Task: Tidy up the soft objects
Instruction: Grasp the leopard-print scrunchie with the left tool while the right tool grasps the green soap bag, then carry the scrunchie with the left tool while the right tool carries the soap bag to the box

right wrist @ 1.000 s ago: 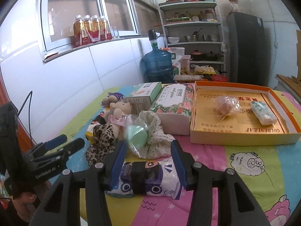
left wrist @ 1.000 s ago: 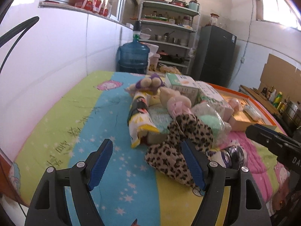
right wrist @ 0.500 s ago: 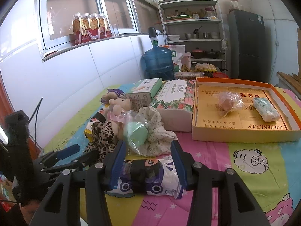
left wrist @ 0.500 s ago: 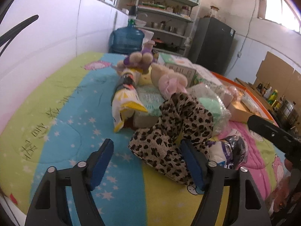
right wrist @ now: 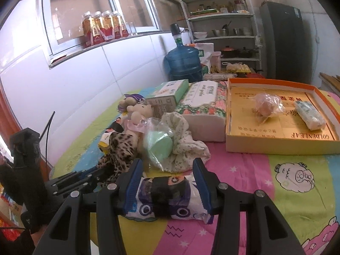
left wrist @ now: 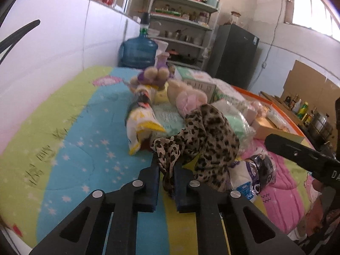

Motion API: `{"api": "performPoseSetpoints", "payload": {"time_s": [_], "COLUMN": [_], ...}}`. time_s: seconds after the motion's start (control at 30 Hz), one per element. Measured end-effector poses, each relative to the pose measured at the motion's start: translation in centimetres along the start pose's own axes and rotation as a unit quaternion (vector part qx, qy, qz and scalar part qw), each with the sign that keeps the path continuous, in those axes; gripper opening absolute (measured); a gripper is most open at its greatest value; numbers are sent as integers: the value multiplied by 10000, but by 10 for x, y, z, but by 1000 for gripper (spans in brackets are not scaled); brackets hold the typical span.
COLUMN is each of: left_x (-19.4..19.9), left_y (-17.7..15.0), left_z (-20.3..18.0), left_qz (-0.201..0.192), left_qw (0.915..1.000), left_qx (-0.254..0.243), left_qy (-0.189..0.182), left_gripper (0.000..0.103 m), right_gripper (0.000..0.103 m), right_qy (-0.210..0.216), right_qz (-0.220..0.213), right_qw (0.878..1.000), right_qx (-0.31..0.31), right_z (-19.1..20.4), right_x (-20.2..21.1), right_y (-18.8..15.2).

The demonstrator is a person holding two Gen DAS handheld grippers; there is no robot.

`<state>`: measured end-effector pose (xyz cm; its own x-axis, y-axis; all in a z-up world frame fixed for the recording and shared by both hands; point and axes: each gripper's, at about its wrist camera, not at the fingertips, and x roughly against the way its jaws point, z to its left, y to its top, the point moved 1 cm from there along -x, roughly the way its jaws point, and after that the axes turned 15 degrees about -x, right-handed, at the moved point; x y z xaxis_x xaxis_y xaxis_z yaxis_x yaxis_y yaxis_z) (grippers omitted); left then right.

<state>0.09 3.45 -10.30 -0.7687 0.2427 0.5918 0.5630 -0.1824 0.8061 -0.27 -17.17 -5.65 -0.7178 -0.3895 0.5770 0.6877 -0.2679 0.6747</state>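
Grippers work the pile: left gripper (left wrist: pixel 166 170) clenches a leopard-print cloth (left wrist: pixel 210 131) for lifting; right gripper (right wrist: pixel 167 182) straddles a printed tissue pack (right wrist: pixel 167 197), apparently gripping it.

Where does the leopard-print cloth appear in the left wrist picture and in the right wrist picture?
Left wrist view: leopard-print cloth at centre, a fold pinched in the left gripper.
Right wrist view: lower left, beside the green item in a bag.
Shared landmark: blue water jug.

walls: white tile (right wrist: pixel 89 78) | window (right wrist: pixel 99 12) | shelf rack (right wrist: pixel 223 27) | black fridge (right wrist: pixel 284 40)
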Motion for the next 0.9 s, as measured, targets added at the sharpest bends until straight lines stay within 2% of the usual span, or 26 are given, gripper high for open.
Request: {"api": "performPoseSetpoints", "payload": {"time_s": [0.13,0.27,0.37,0.4,0.5,0.9], "left_x": [14,25,25,25,25,40], "left_y": [5,7,7,6,5,13], "left_z": [5,13,17,17,18,16], "left_qz": [-169,-276,-294,-296,-313,-548], "left_qw": [9998,9995,9995,9995,9994,9985], "left_qx": [-2,11,43,49,76,15], "left_qy": [63,155,137,132,79,6], "left_gripper": [11,11,11,11,11,11], "right_gripper": [48,28,19,12,7,2], "right_qy": [82,76,13,8,45,179], "right_qz": [117,293,345,378,405,142], "right_qw": [9998,9993,9991,9990,9988,9994], "right_qx": [146,229,252,256,261,275], "right_z": [9,15,15,15,15,17], "right_x": [-8,-21,-29,-31,-34,-15], "right_y": [1,-1,-1,-1,-1,6]}}
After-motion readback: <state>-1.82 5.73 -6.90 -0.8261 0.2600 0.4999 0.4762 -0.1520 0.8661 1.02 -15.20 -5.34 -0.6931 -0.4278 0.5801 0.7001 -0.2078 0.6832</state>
